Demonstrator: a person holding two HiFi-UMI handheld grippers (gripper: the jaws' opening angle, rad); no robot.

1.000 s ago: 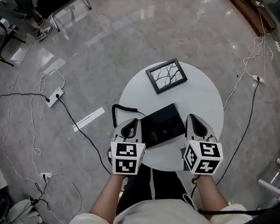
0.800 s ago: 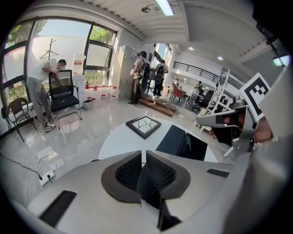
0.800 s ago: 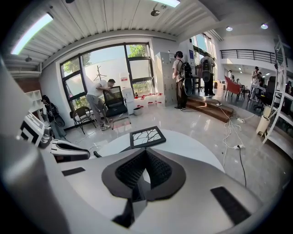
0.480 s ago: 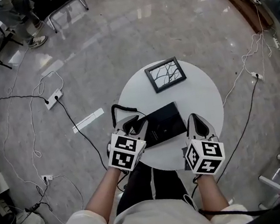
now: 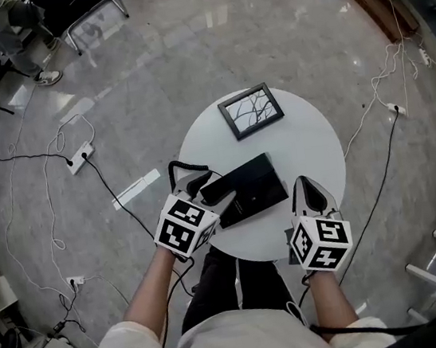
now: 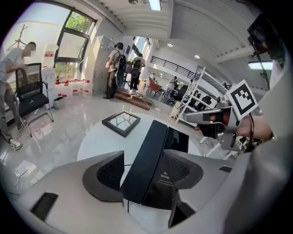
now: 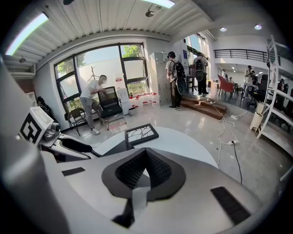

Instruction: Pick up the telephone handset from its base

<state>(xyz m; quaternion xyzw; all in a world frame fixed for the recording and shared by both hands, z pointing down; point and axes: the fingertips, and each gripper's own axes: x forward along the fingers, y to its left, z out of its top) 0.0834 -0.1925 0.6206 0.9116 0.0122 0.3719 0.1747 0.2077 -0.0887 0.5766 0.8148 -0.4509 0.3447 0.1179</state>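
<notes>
A flat black telephone base [image 5: 254, 190] lies on the round white table [image 5: 306, 141], with the long black handset [image 5: 218, 187] along its left side. In the left gripper view the handset [image 6: 149, 157] runs between the two dark pads. My left gripper [image 5: 204, 187] has just been opening its jaws and now stands open astride the handset's near end; the pads lie close beside it. My right gripper [image 5: 307, 187] hovers over the table's near right edge, its pads [image 7: 158, 169] together and holding nothing.
A black picture frame [image 5: 250, 111] lies at the table's far side. A black cord [image 5: 181, 166] loops off the table's left edge beside the phone. Cables and power strips [image 5: 79, 156] trail across the marble floor. People and chairs are far off.
My left gripper has swung its marker cube left and turned, and its jaws have gone from shut to open around the handset. The right gripper has stayed put.
</notes>
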